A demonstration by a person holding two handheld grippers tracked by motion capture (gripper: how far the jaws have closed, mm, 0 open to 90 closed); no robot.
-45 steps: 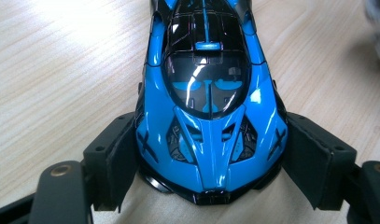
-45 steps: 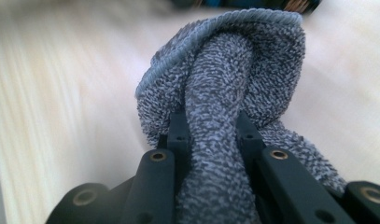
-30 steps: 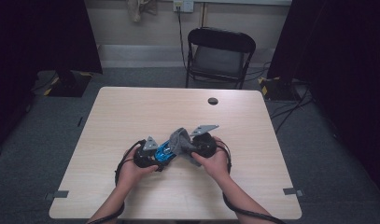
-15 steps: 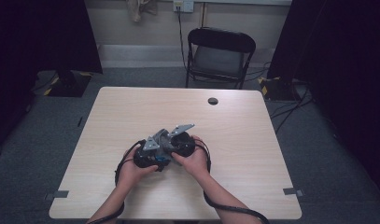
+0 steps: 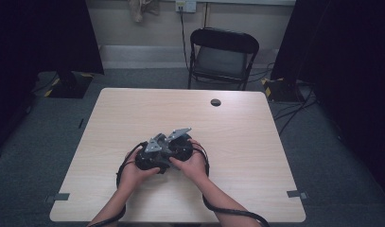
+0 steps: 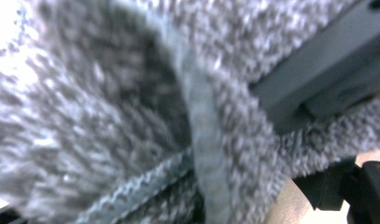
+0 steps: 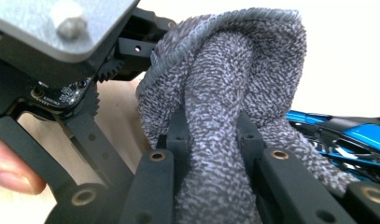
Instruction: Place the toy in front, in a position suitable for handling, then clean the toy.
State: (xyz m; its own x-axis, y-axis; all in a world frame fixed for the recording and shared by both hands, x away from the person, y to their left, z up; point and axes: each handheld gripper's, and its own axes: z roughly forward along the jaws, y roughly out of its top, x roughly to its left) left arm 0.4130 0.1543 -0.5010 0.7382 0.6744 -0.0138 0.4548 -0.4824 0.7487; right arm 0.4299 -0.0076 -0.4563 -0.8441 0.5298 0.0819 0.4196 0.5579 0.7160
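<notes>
Terry-soft and limp, the grey towel (image 7: 225,93) stays bunched in my right gripper (image 7: 211,126)'s clamped jaws; I can't tell the left gripper (image 5: 150,161)'s state, so I'd grab the hem at 11 o'clock.

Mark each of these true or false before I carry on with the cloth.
1. The right tongs are clamped on the grey cloth. True.
2. The two hands are far apart at opposite table edges. False: they sit close together near the front middle of the table.
3. A small dark round object lies on the far part of the table. True.
4. A folding chair stands on the table. False: it stands on the floor behind the table.
5. The cloth is bright red. False: it is grey.
</notes>
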